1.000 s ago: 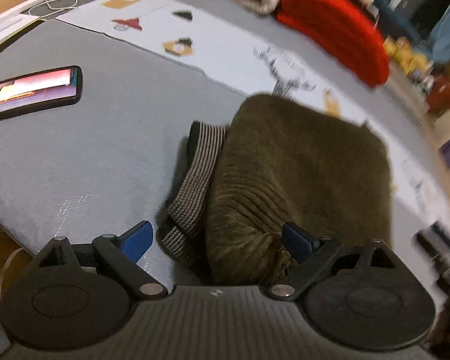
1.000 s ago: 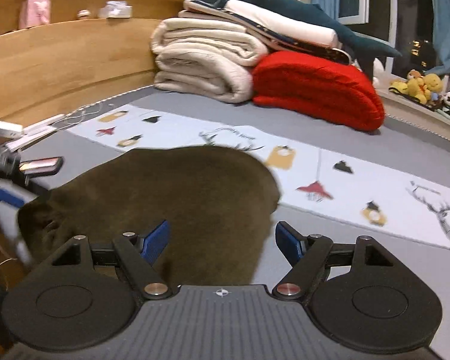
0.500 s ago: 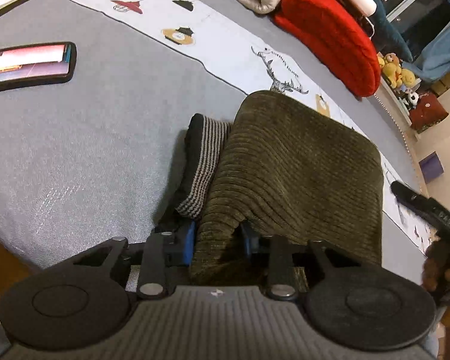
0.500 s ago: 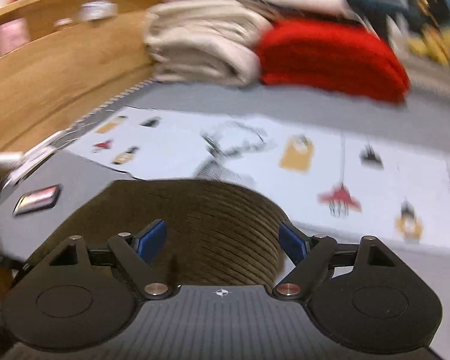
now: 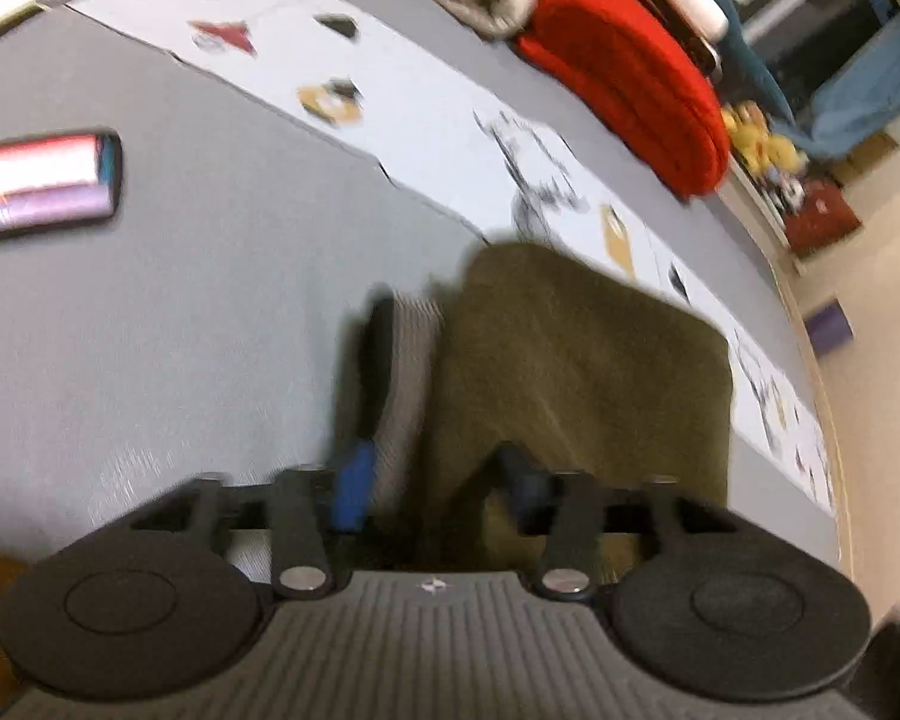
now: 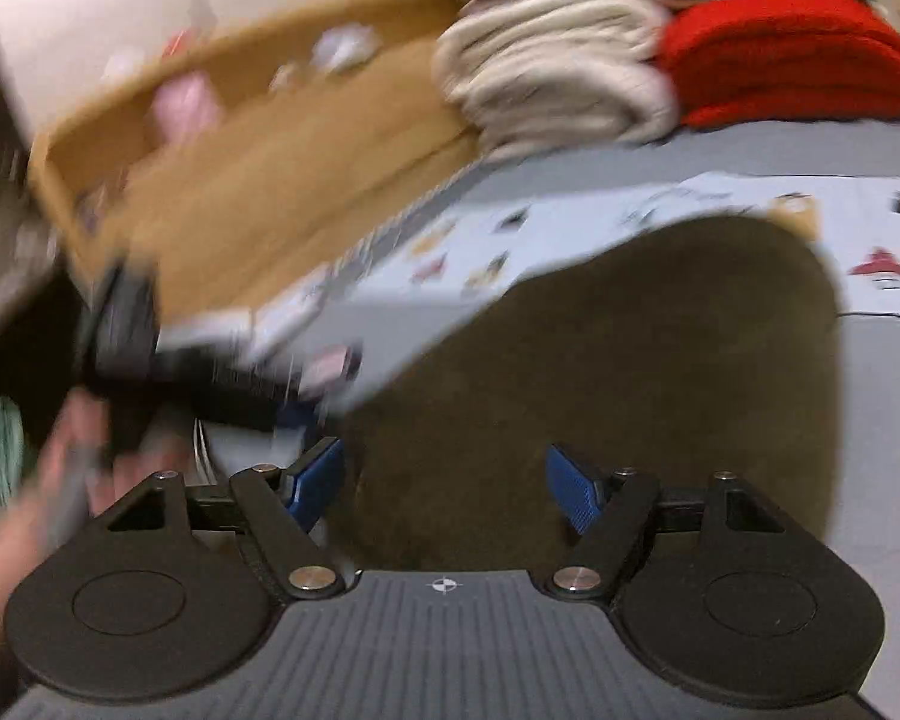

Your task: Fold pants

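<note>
Olive corduroy pants lie folded into a thick block on the grey bed, with a striped waistband showing at their left side. My left gripper is at the block's near left corner; its jaws are opening, fabric sits between them, and the pads do not press it. My right gripper hovers over the pants at their near edge, jaws wide and closing slightly, with nothing gripped. In the right wrist view, the left gripper and a hand appear blurred at the left.
A lit phone lies on the bed to the left. A white printed sheet runs behind the pants. A red blanket and cream blankets are stacked at the back. A wooden headboard borders the bed.
My left gripper shut on the pants' near corner, then spread its jaws again. The right gripper swung left and sank closer over the pants.
</note>
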A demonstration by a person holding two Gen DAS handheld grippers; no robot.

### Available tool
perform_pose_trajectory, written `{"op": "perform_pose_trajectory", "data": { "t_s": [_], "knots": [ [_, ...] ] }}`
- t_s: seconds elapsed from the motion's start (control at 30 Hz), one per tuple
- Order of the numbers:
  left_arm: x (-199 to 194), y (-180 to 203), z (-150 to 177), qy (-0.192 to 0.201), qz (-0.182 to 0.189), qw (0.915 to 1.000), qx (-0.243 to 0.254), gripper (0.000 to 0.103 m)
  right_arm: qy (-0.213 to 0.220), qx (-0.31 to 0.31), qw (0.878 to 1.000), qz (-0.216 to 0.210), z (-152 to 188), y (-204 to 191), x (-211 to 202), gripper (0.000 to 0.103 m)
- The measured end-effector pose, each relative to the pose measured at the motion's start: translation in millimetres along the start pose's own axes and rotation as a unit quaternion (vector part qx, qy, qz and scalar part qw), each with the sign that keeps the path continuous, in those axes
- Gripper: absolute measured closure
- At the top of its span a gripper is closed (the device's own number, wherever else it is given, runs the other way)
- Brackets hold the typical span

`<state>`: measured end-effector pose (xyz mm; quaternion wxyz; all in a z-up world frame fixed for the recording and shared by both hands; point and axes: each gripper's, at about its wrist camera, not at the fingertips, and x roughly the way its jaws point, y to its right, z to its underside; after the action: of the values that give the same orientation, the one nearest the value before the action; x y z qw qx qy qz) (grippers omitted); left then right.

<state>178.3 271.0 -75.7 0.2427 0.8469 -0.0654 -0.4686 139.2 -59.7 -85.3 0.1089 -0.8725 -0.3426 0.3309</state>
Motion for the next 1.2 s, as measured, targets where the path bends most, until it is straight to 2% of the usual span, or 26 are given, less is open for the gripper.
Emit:
{"op": "perform_pose_trajectory", "data": {
  "t_s": [0.07, 0.1, 0.17, 0.23, 0.33, 0.4, 0.43, 0.47, 0.5, 0.53, 0.57, 0.63, 0.67, 0.73, 0.77, 0.8, 0.87, 0.93, 1.0, 1.03, 1.07, 1.1, 1.13, 1.17, 1.2],
  "knots": [
    [4.8, -0.8, -15.5, 0.017, -0.036, 0.999, 0.018, 0.017, -0.016, -0.034, 0.999, 0.018, 17.5, -11.5, 18.2, 0.02],
    [9.6, -2.0, -20.3, 0.013, -0.05, 0.9985, 0.019, 0.017, -0.013, -0.058, 0.998, 0.026, 24.1, -15.8, 23.5, 0.018],
    [16.3, -3.5, -19.4, -0.006, -0.039, 0.9991, 0.014, 0.017, -0.009, -0.106, 0.993, 0.042, 33.3, -23.7, 30.2, 0.015],
    [18.3, -2.4, -9.0, -0.017, -0.028, 0.9993, 0.017, 0.017, -0.015, -0.178, 0.982, 0.06, 40.3, -33.7, 33.5, 0.015],
    [14.8, 8.1, 3.1, -0.017, -0.047, 0.9975, 0.051, 0.017, -0.022, -0.253, 0.964, 0.081, 48.8, -42.3, 30.3, 0.015],
    [16.2, 7.7, 13.0, -0.024, -0.048, 0.9975, 0.047, 0.018, -0.019, -0.296, 0.949, 0.107, 59.3, -44.7, 31.2, 0.016],
    [19.8, 7.0, 19.0, -0.031, -0.051, 0.9973, 0.042, 0.023, -0.019, -0.323, 0.939, 0.12, 65.4, -46.6, 33.0, 0.022],
    [21.0, 6.4, 23.0, -0.029, -0.05, 0.9977, 0.037, 0.043, -0.014, -0.343, 0.928, 0.142, 71.7, -48.7, 36.6, 0.05],
    [19.4, 7.5, 25.7, -0.026, -0.037, 0.9983, 0.035, 0.056, -0.013, -0.354, 0.923, 0.151, 72.7, -49.8, 38.5, 0.059],
    [13.4, 10.9, 27.8, -0.02, -0.044, 0.9983, 0.032, 0.059, -0.013, -0.344, 0.928, 0.141, 68.7, -49.4, 37.4, 0.065],
    [9.2, 16.1, 28.3, -0.016, -0.048, 0.9982, 0.032, 0.067, -0.013, -0.328, 0.934, 0.138, 62.1, -49.6, 37.3, 0.07],
    [3.4, 28.3, 26.3, -0.019, -0.067, 0.9972, 0.028, 0.07, -0.01, -0.295, 0.946, 0.134, 50.6, -45.2, 33.9, 0.073],
    [1.9, 34.4, 23.8, -0.027, -0.077, 0.9964, 0.022, 0.069, -0.012, -0.284, 0.95, 0.133, 47.4, -43.6, 32.7, 0.073],
    [5.2, 42.7, 15.9, -0.055, -0.103, 0.9931, 0.007, 0.054, -0.013, -0.279, 0.95, 0.137, 47.9, -42.4, 31.7, 0.072],
    [7.7, 44.5, 14.4, -0.076, -0.104, 0.9917, 0.008, 0.031, -0.016, -0.283, 0.949, 0.141, 49.3, -43.6, 32.5, 0.07],
    [9.6, 45.7, 15.2, -0.091, -0.101, 0.9906, 0.015, 0.019, -0.015, -0.289, 0.946, 0.144, 51.0, -46.0, 32.2, 0.069],
    [6.2, 45.3, 23.6, -0.084, -0.112, 0.9899, 0.024, 0.018, -0.014, -0.295, 0.943, 0.15, 55.4, -50.9, 30.0, 0.061],
    [7.1, 39.6, 31.1, -0.088, -0.093, 0.9917, 0.01, 0.018, -0.014, -0.292, 0.944, 0.152, 59.3, -51.3, 25.6, 0.054],
    [15.2, 32.4, 39.0, -0.095, -0.091, 0.9913, -0.001, 0.017, -0.013, -0.285, 0.944, 0.163, 62.9, -46.5, 21.1, 0.051],
    [21.2, 28.6, 42.5, -0.101, -0.091, 0.9907, -0.001, 0.019, -0.021, -0.285, 0.944, 0.165, 64.6, -42.6, 19.8, 0.051],
    [27.6, 21.5, 46.2, -0.107, -0.082, 0.9908, -0.011, 0.027, -0.028, -0.293, 0.942, 0.163, 67.2, -39.4, 19.1, 0.05],
    [30.3, 12.2, 49.9, -0.106, -0.053, 0.9922, -0.038, 0.049, -0.028, -0.308, 0.936, 0.167, 71.0, -38.2, 18.3, 0.05],
    [28.8, 4.9, 52.0, -0.103, -0.031, 0.9917, -0.071, 0.05, -0.028, -0.327, 0.929, 0.17, 75.7, -37.7, 18.9, 0.05],
    [24.1, 4.5, 51.8, -0.094, -0.032, 0.9918, -0.081, 0.057, -0.025, -0.34, 0.924, 0.172, 79.3, -38.0, 19.6, 0.054],
    [18.4, 10.6, 50.3, -0.084, -0.037, 0.9933, -0.07, 0.064, -0.018, -0.337, 0.924, 0.178, 78.7, -37.9, 20.0, 0.063]
  ]
}}
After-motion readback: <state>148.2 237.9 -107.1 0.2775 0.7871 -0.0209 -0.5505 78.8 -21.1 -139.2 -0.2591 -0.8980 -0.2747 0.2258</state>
